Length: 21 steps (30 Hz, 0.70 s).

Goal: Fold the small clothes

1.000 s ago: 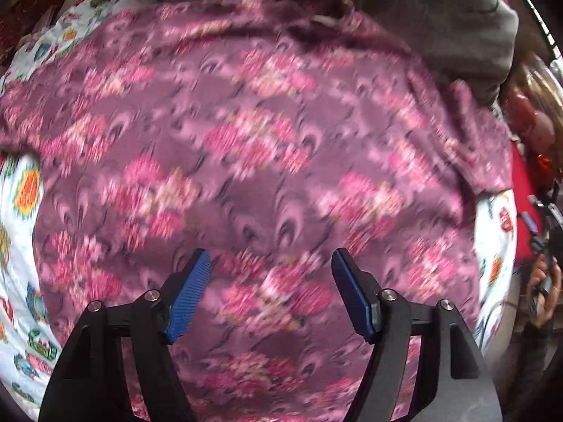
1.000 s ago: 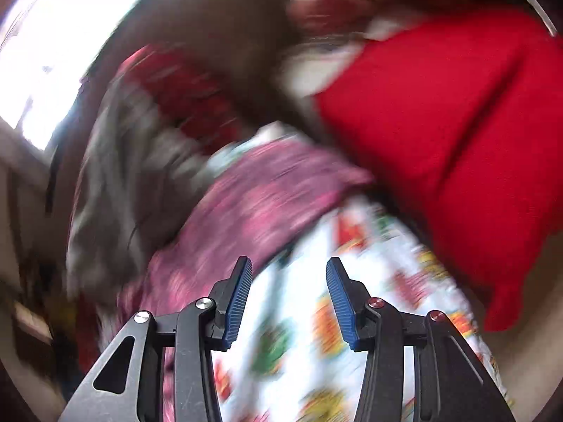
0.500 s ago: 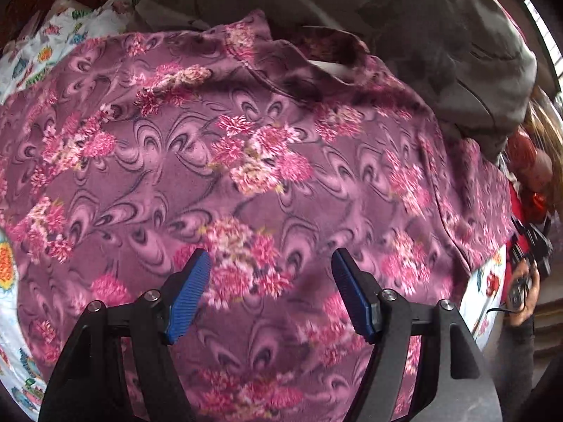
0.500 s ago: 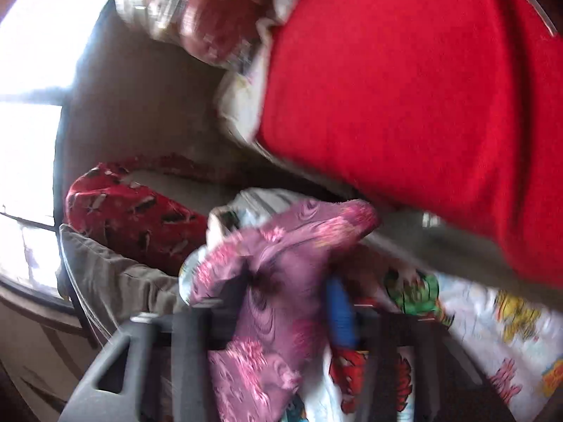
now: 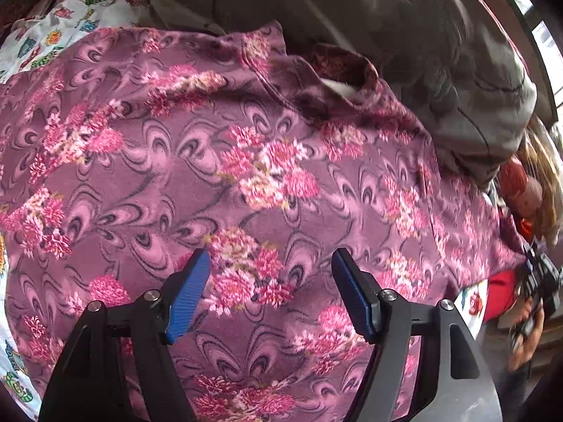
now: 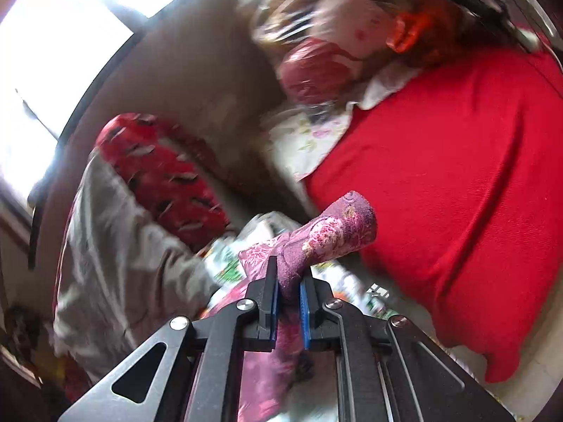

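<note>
A purple garment with pink flower print (image 5: 267, 176) lies spread flat and fills most of the left wrist view, its neckline at the far side. My left gripper (image 5: 271, 288) hovers open just above its middle, holding nothing. My right gripper (image 6: 289, 292) is shut on a sleeve end of the same purple garment (image 6: 330, 235), which sticks up between the blue pads. In the left wrist view the right gripper (image 5: 538, 281) shows at the garment's far right edge.
A white cartoon-print sheet (image 5: 59, 31) lies under the garment. A grey cloth (image 5: 404, 28) is piled behind it. A red cushion (image 6: 457, 183), a red patterned cloth (image 6: 162, 176) and a doll (image 6: 334, 45) lie on the right side.
My right gripper has closed on the purple sleeve end and lifted it. My left gripper has moved closer over the garment's middle and stays open.
</note>
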### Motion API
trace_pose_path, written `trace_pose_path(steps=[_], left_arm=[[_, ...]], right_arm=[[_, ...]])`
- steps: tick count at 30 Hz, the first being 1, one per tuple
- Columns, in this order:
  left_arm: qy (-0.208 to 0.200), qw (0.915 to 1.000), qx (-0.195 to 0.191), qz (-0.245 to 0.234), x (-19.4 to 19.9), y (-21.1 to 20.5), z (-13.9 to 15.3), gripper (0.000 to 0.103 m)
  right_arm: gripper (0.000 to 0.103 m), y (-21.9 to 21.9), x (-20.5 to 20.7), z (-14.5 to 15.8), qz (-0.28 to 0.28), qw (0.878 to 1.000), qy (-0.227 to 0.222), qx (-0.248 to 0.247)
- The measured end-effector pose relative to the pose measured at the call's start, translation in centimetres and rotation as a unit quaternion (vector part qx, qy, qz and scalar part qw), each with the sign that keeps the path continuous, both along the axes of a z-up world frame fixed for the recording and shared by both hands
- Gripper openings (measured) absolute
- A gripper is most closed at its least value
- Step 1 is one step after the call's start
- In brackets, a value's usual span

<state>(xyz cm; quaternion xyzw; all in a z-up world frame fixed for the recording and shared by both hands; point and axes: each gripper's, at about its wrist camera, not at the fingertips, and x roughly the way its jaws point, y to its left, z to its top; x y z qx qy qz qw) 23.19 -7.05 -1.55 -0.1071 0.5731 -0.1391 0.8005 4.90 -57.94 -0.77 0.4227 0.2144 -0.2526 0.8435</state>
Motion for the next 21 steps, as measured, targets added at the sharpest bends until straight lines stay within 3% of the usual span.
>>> trace_pose_path(steps=[2,4,8,13,21], left_arm=[[-0.01,0.9998,-0.011,0.012,0.3,0.5,0.4,0.071],[-0.02,0.9997,0.001,0.012,0.7,0.6,0.4,0.071],[-0.029,0.999,0.031,-0.008,1.2,0.1,0.1,0.071],[-0.05,0.9977,0.026,-0.038,1.9,0.8,-0.2,0.071],[-0.079,0.9955,0.02,-0.047,3.2,4.4,1.5,0.071]], right_arm=[[0.009,1.7,0.9,0.6,0.021,1.0,-0.001,-0.004],[0.009,4.1,2.0,1.5,0.047,0.999,0.002,-0.016],[0.009,9.3,4.3,2.8,0.098,0.994,0.004,-0.038],[0.009,16.0,7.6,3.1,0.15,0.988,0.001,-0.037],[0.01,26.8,13.7,2.5,0.244,0.968,0.013,-0.052]])
